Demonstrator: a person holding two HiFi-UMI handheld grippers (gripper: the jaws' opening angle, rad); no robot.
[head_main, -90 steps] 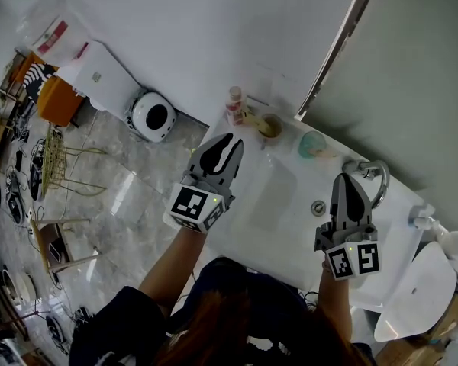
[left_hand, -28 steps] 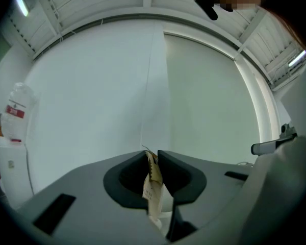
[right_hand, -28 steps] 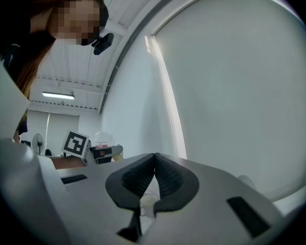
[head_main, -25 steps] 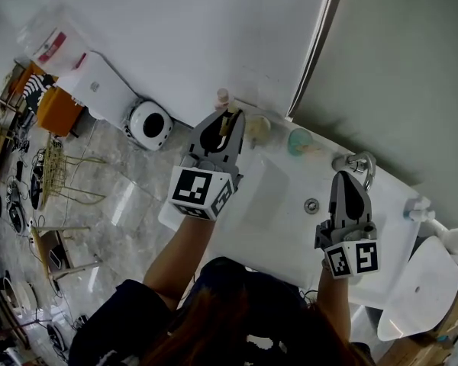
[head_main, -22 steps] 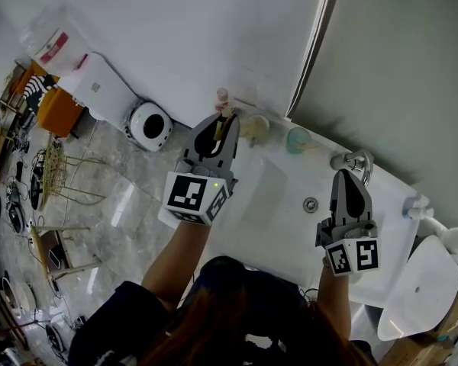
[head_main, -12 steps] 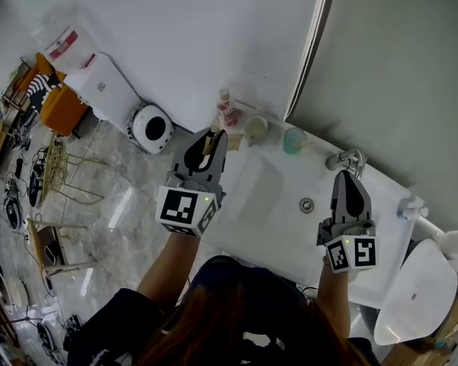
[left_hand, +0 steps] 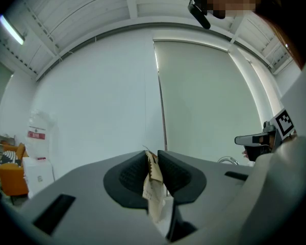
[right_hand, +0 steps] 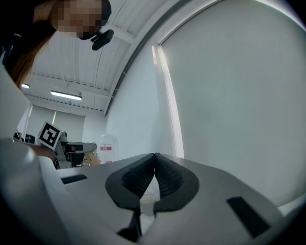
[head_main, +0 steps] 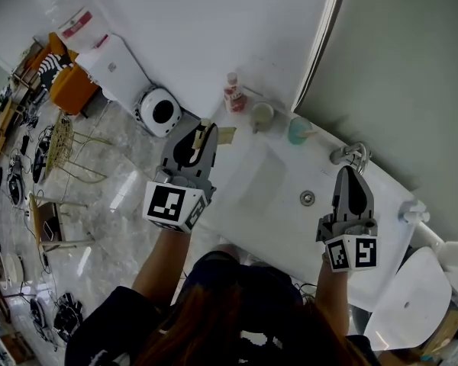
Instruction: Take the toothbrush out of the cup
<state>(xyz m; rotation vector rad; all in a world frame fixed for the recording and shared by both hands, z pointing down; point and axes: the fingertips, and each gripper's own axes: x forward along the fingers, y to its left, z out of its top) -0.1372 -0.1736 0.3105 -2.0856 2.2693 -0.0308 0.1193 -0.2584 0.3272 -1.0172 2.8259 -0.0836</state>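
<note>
My left gripper (head_main: 203, 133) is shut on the toothbrush (head_main: 223, 134), a thin cream-tan strip that sticks out past the jaws toward the sink. In the left gripper view the toothbrush (left_hand: 153, 180) hangs pinched between the dark pads of the left gripper (left_hand: 154, 156). The beige cup (head_main: 262, 116) stands at the back of the sink counter, apart from the brush and to its right. My right gripper (head_main: 351, 175) hovers over the sink's right side, shut with nothing in it; in its own view the right gripper (right_hand: 154, 160) has its pads touching.
A white sink basin (head_main: 269, 180) with a drain (head_main: 308, 198) lies between the grippers, a faucet (head_main: 349, 155) at its back. A small bottle (head_main: 233, 94) and a teal cup (head_main: 298, 130) flank the beige cup. A round white device (head_main: 162, 111) sits on the floor at left.
My left gripper has drawn back and to the left from the cup with the toothbrush in it, now over the sink's left edge. The right gripper stays shut and has shifted only slightly.
</note>
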